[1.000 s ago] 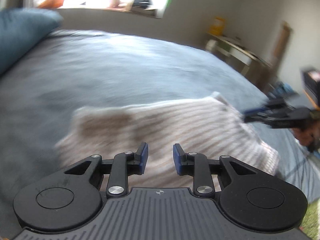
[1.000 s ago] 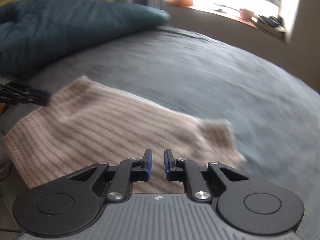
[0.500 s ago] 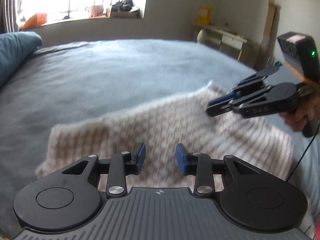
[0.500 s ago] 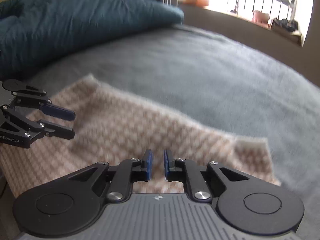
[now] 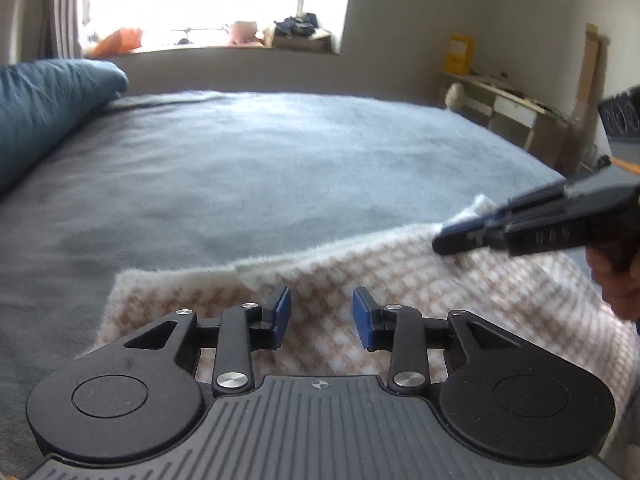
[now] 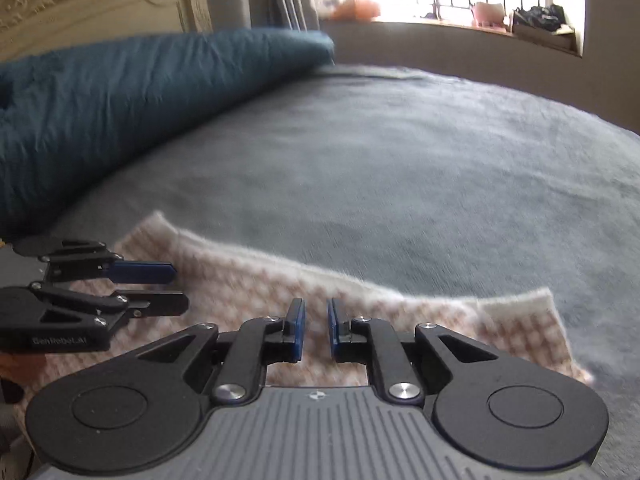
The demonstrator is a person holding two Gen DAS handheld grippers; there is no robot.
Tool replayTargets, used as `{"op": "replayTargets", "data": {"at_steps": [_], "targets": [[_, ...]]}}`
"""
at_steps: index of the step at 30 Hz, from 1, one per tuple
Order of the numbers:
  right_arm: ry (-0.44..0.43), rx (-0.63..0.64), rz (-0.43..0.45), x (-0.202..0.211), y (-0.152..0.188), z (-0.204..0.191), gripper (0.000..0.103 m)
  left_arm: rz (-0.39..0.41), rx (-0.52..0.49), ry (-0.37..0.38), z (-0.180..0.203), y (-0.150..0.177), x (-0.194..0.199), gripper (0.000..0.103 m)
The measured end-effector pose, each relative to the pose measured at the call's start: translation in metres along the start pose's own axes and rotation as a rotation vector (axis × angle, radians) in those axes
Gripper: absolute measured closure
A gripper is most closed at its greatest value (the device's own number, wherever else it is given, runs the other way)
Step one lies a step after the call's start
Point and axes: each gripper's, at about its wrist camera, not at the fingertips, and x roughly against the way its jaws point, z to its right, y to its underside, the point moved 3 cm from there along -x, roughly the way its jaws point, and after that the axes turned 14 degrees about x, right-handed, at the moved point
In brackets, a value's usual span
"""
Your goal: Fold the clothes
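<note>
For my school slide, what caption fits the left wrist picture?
Left gripper open above checked cloth on grey bed, right gripper alongside.

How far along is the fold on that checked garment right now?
Done: the beige checked garment lies spread fairly flat on the grey bedspread. In hand: nothing; the left gripper is above the cloth with a clear gap and nothing between its fingers, and the right gripper is nearly closed with a narrow gap, also empty. Left: grasping an edge and making every fold; no fold shows.

Both grippers' fingers (image 5: 283,314) parted, empty.
</note>
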Motion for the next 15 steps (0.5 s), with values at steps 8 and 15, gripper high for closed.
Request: {"op": "replayTargets", "data": {"at_steps": [8, 15], "targets": [[0.005, -0.076, -0.012, -0.015, 0.01, 0.009, 0.089, 0.036, 0.2, -0.092, -0.033, -0.01, 0.009, 0.067], [0.155, -0.193, -0.047, -0.007, 0.035, 0.049, 0.092, 0.049, 0.319, -0.269, -0.072, -0.008, 0.018, 0.069]]}}
